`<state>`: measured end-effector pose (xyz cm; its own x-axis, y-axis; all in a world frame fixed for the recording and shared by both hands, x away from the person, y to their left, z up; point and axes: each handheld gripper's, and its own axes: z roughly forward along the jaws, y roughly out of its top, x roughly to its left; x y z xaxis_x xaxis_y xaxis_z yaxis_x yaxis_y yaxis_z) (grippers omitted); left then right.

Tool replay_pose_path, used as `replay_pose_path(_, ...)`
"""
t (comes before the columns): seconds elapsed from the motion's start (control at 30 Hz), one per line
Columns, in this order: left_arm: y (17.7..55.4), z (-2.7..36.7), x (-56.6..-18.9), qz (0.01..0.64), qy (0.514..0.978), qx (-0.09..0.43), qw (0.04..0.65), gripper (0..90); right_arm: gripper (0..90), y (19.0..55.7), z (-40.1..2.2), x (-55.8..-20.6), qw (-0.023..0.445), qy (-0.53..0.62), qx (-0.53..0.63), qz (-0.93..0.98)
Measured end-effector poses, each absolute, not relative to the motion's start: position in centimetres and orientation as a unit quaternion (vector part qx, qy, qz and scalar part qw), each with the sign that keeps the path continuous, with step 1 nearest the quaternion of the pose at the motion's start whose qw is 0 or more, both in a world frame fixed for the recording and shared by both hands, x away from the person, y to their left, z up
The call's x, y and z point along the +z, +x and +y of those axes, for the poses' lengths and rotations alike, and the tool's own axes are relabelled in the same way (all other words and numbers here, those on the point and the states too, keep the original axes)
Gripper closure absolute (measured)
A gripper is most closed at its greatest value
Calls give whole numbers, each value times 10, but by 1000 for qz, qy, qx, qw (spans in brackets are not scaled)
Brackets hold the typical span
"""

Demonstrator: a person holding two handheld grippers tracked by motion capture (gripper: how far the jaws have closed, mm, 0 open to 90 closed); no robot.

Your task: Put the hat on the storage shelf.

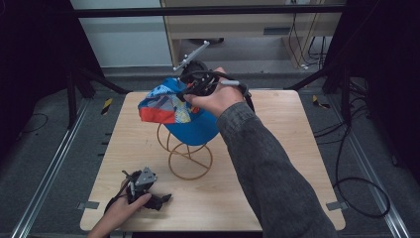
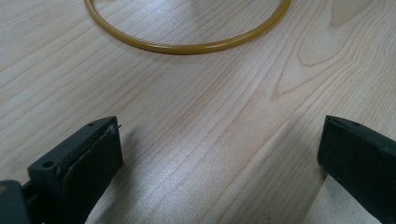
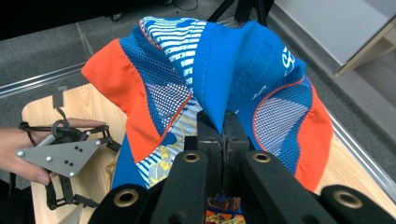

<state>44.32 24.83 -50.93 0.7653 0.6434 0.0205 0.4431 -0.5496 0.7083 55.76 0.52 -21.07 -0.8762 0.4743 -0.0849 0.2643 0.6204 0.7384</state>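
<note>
Cap (image 3: pixel 243 70) is getting carried, right jaws pinching its fabric over the stand (image 1: pixel 185 156); lowering's probably next. Left jaws idling apart on the tabletop (image 2: pixel 201 140).

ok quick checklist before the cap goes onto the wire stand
1. Grip on the cap: ok. The right gripper has its jaws pinched on a fold of the blue and orange cap.
2. Cap over the wire stand: ok. In the high view the cap hangs above the loops.
3. Cap sitting on the stand yet: cannot tell; the fabric hides the top of the wire.
4. Stand upright on the table: ok. Its base ring lies flat on the wood.
5. Left gripper out of the way: ok. It rests near the front edge with jaws open, apart from the stand.
</note>
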Motion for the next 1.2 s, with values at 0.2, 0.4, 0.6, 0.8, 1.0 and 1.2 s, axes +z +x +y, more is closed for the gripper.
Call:
replay_pose_path(0.2,443,248,-509,312,869,140,357,0,891,562,16,-223,127,204,379,894)
replay_pose_path(0.4,443,248,-509,311,869,140,358,0,886,564,23,-230,122,206,379,894)
replay_pose_path(0.6,443,248,-509,311,869,140,358,0,878,565,28,-235,121,200,375,897)
replay_pose_path(0.8,443,248,-509,311,869,140,358,0,871,565,29,-238,118,203,374,897)
replay_pose_path(1.0,443,248,-509,311,869,140,358,0,858,564,32,-240,116,198,372,899)
replay_pose_path(1.2,443,248,-509,311,869,140,359,0,817,563,32,-242,114,194,371,901)
